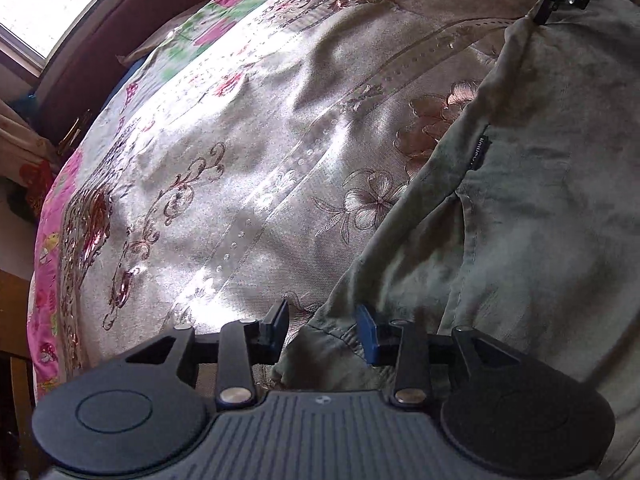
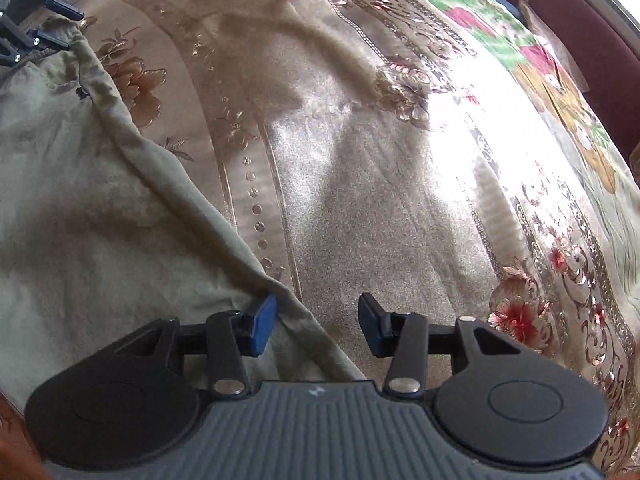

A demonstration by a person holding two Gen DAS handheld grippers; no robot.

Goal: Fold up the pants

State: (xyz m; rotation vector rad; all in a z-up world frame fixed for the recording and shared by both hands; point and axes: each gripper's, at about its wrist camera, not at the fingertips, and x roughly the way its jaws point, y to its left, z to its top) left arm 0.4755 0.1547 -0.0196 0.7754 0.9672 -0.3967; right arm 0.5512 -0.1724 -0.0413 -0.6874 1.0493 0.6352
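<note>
The pants (image 1: pixel 532 216) are soft olive-green cloth, matte and faintly mottled, lying rumpled on the bedspread (image 1: pixel 240 152) with a rolled edge and a curved pocket seam. My left gripper (image 1: pixel 323 330) stands with jaws wide, one black pad and one blue, and a corner of the pants lies in the gap between them; neither pad presses the cloth. My right gripper (image 2: pixel 317 324) is spread just as wide at another edge of the pants, the blue pad over the cloth, the black pad over bare bedspread beside the pants.

The bedspread is shiny satin, beige-gold, with embroidered brown and red flowers, scrolls and a stitched row of sequin dots that runs alongside the pants. Farther from the pants its border turns pink, green and yellow. Beyond that lies a dark red headboard (image 1: pixel 120 20), then a bright window (image 1: pixel 44 4).

A small black tag (image 1: pixel 479 148) sits on the pants' edge; its lettering is too small to read.
</note>
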